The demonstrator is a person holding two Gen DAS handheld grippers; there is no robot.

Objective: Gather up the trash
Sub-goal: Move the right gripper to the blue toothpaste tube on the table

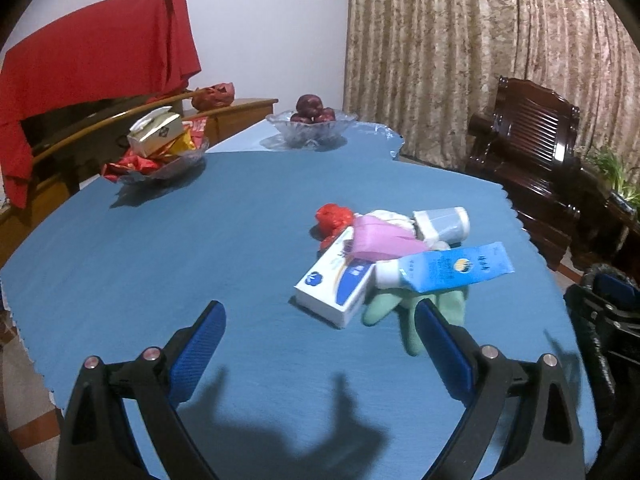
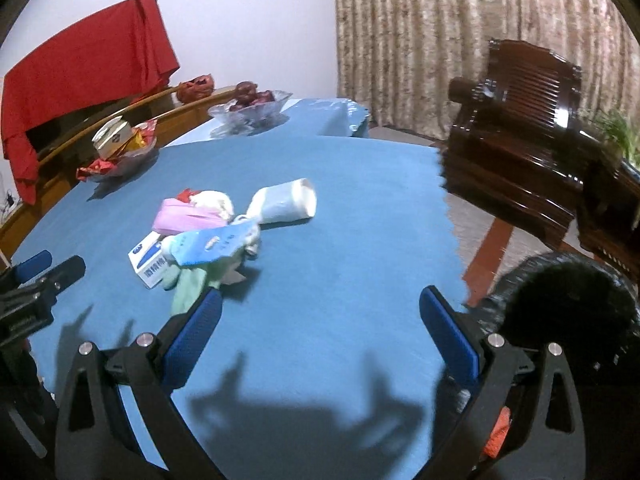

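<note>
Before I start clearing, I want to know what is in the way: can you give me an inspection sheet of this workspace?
Surface: table with a blue cloth, no spills seen.
Job's things: one pile of trash: white box, blue tube, pink wrapper, white bottle, red bag, green glove.
Clutter: glass bowl of fruit; glass dish of snack packets.
Grippers: left hand-held gripper open, empty; right hand-held gripper open, empty.
Cables: nothing seen.
Surroundings: dark wooden chair, curtain, red cloth, black bin bag.
</note>
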